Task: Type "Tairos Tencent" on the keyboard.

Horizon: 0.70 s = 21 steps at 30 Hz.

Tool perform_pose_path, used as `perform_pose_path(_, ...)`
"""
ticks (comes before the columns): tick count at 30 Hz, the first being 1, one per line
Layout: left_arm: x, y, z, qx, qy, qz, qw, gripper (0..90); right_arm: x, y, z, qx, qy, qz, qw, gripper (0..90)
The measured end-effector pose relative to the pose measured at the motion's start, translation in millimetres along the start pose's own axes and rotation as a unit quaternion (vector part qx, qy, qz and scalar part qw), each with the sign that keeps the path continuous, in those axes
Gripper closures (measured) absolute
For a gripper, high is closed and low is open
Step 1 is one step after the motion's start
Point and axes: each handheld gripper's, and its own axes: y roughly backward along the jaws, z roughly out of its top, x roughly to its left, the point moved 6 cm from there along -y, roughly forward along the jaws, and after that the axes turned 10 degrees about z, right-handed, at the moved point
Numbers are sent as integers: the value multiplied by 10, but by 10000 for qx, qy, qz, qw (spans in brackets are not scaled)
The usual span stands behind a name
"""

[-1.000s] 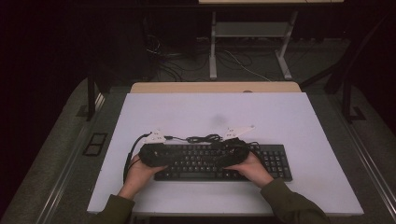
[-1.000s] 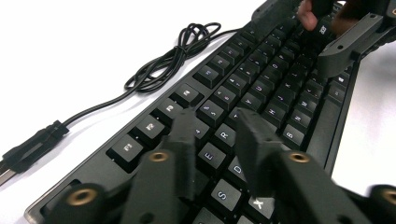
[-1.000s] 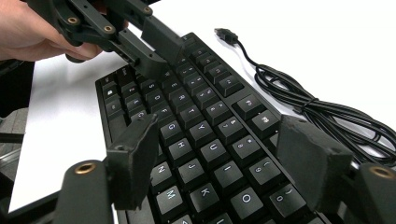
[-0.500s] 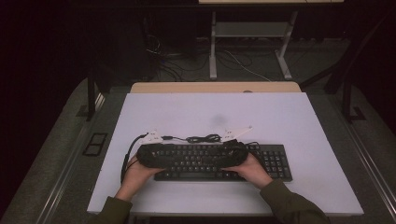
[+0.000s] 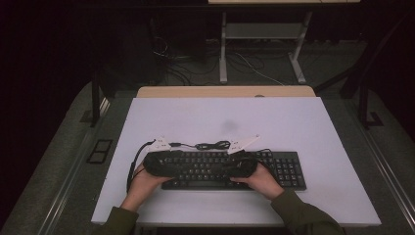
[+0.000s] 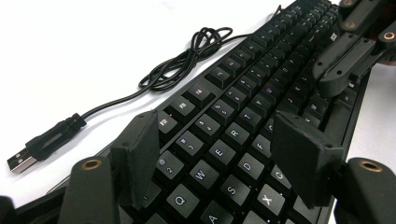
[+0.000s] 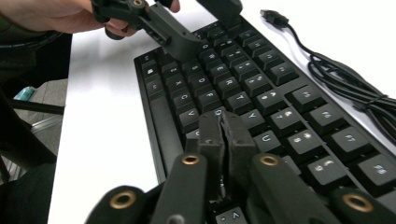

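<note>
A black keyboard (image 5: 286,169) lies across the near half of the white table (image 5: 274,122). Its cable (image 5: 210,145) is coiled just behind it, and the USB plug (image 6: 21,161) lies loose on the table. My left gripper (image 6: 215,126) hovers open over the keyboard's left end, above the Q, W and E keys, with nothing between its fingers. It points along the key rows from the left (image 5: 183,165). My right gripper (image 7: 224,119) is shut and empty, its tips low over the middle keys near Y and U. It points leftward (image 5: 226,167), facing the left gripper (image 7: 163,28).
The table's far half is bare white. A wooden edge (image 5: 225,91) runs behind it, with a metal desk frame (image 5: 259,49) and floor cables farther back. A person's hands (image 5: 262,181) hold both grippers at the near edge.
The right gripper has edged slightly left and lower over the keys. The left gripper has barely moved.
</note>
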Motion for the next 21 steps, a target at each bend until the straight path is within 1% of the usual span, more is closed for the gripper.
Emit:
perform_pose_path(7, 1, -3, 0, 2, -4, 15, 10000, 306, 40, -84, -34, 160, 52, 114, 9998, 892)
perform_pose_path(11, 1, -3, -1, 1, -3, 13, 10000, 306, 47, -111, -43, 205, 77, 99, 9997, 892)
perform_pose_path(21, 0, -6, 1, 3, -12, 12, 10000, 304, 21, -142, -80, 345, 22, -5, 9994, 892)
